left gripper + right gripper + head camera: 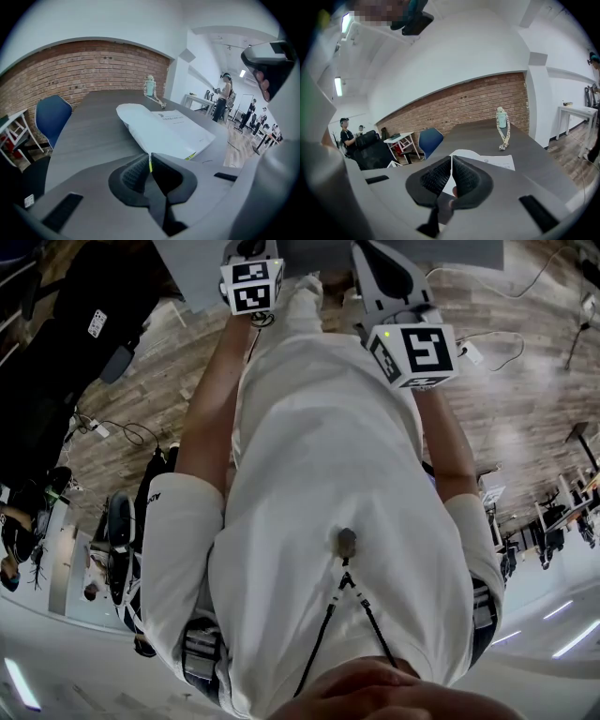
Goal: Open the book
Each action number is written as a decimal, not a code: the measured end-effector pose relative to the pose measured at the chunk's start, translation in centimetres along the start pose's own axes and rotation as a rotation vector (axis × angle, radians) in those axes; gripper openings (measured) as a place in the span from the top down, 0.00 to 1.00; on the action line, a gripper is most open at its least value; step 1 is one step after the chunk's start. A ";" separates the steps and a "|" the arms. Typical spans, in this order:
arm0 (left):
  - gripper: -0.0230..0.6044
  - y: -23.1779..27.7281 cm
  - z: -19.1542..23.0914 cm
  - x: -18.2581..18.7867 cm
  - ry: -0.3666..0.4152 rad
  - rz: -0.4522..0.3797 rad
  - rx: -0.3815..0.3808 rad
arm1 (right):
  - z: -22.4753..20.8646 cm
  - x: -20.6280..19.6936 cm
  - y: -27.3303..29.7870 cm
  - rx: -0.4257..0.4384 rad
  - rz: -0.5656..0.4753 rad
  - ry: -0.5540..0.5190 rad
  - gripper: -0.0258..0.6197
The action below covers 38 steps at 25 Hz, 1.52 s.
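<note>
Saw a white paper book point(183, 131) lying flat on the dark grey tabletop point(93, 126), just in front of the left gripper point(150, 155). Found its thin white front cover point(140, 126) lifted and bent up, away from the printed first page. Found the left gripper's fingers point(133, 173) pressed together on the near edge of that cover, with a thin yellow-green strip showing in the pinch.

Saw the right gripper point(451, 158) low over the same tabletop, pointing at the book. Found its fingers point(436, 177) together as well, with only a thin white line between them. Could not tell if any paper sat in that pinch.

Spotted a small pale green bottle with a spotted strap point(501, 119) standing farther back on the tabletop, well apart from the book. Saw a blue chair point(51, 117) beside the tabletop and a red brick wall point(84, 65) behind it. Saw some people point(227, 96) standing far off, past the tabletop.

From the head view, saw a white shirt point(328, 474), 2 bare arms and 2 black-and-white marker cubes point(251, 282) up near the tabletop's edge.
</note>
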<state>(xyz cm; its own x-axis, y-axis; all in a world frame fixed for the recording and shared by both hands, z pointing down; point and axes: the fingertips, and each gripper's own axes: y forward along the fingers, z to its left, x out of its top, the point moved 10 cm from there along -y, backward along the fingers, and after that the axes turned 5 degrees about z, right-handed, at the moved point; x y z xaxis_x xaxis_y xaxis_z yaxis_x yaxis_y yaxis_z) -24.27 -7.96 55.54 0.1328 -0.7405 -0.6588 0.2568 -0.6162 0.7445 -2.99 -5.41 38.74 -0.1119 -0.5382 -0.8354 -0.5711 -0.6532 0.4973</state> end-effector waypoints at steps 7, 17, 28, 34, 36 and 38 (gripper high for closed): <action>0.92 0.0 0.7 -0.3 0.005 0.013 0.017 | 0.0 0.1 0.1 0.004 0.004 -0.004 0.90; 0.92 0.7 1.0 -1.2 0.002 0.042 0.037 | -0.3 -0.4 0.0 0.002 0.008 0.006 0.90; 0.92 1.6 1.8 -1.3 -0.024 0.073 0.042 | -0.6 0.0 0.0 -0.006 0.011 0.010 0.90; 0.91 2.0 2.1 -1.9 -0.047 0.077 0.055 | -0.4 -0.1 0.3 -0.008 0.014 0.008 0.90; 0.89 2.2 2.1 -2.1 -0.050 0.079 0.064 | -0.4 -0.1 0.3 -0.011 0.015 0.008 0.90; 0.88 2.3 2.2 -2.2 -0.051 0.079 0.070 | -0.5 -0.1 0.3 -0.014 0.016 0.009 0.90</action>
<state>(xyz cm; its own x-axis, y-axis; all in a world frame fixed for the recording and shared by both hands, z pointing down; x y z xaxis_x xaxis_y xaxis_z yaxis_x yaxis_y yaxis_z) -26.07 -8.32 58.96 0.1008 -0.7994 -0.5923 0.1795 -0.5710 0.8011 -2.71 -5.84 39.05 -0.1130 -0.5534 -0.8252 -0.5579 -0.6519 0.5136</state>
